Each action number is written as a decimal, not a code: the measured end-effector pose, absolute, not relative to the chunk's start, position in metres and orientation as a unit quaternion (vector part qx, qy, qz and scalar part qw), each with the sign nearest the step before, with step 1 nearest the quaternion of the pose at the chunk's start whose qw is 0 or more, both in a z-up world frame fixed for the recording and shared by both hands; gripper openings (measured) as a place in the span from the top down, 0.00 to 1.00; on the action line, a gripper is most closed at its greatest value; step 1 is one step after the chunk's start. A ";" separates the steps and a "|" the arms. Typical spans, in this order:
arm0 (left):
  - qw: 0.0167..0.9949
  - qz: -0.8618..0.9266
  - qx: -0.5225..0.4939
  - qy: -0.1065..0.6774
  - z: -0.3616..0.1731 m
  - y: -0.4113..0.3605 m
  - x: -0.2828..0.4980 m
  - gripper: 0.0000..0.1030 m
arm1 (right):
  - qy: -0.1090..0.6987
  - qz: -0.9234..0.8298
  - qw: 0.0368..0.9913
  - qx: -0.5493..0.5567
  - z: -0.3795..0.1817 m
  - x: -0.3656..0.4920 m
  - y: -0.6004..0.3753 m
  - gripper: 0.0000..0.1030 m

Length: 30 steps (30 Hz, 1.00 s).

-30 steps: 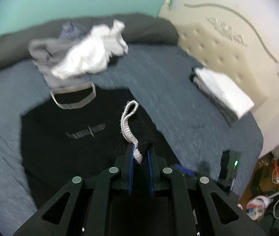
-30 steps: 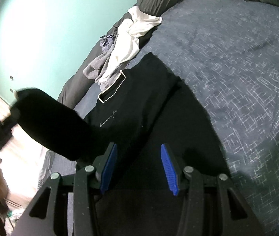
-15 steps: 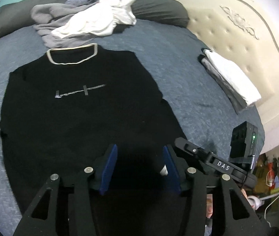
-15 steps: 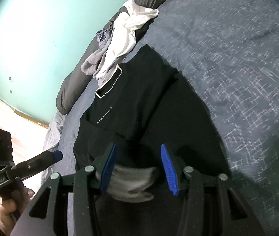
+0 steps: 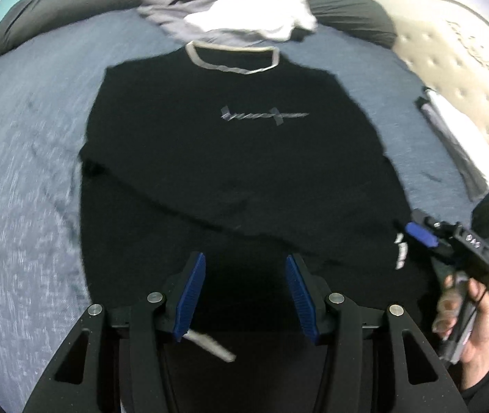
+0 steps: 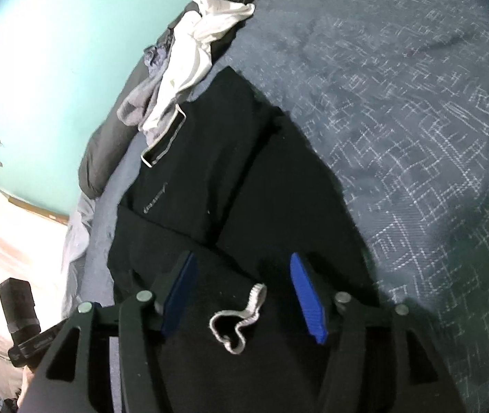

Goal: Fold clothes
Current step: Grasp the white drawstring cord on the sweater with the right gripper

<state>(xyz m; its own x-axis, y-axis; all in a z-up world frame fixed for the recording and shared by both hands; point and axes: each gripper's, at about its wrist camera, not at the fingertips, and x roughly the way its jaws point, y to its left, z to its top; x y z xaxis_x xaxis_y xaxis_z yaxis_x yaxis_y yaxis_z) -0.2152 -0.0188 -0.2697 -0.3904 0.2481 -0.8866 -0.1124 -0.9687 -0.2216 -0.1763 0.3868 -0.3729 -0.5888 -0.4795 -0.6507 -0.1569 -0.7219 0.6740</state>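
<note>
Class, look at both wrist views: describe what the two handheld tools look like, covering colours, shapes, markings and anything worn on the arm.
Each tool, left and right, is a black frame with triangular cut-outs, silver round bolts and two ribbed blue pads. The right tool's body shows white lettering and a green light. A dark sleeve covers the wrist.

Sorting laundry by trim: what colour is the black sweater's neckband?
Light beige-grey neckband, clearest in the left wrist view.

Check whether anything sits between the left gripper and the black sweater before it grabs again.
Nothing visible does. The left gripper hangs right over the black sweater with bare cloth between its pads. The pile of unfolded clothes lies beyond the collar, the folded stack off to the side.
</note>
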 end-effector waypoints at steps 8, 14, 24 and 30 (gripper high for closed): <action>0.075 0.826 -0.553 -0.081 -0.293 -0.050 -0.213 0.48 | -0.285 -0.832 0.102 0.465 -0.371 -0.182 0.367 0.52; 0.074 0.819 -0.562 -0.090 -0.303 -0.060 -0.208 0.48 | -0.224 -0.839 0.107 0.484 -0.368 -0.179 0.351 0.60; 0.076 0.812 -0.571 -0.091 -0.314 -0.060 -0.199 0.48 | -0.211 -0.840 0.108 0.489 -0.366 -0.172 0.354 0.81; 0.077 0.813 -0.570 -0.091 -0.311 -0.060 -0.196 0.47 | -0.258 -0.832 0.111 0.478 -0.364 -0.171 0.363 0.81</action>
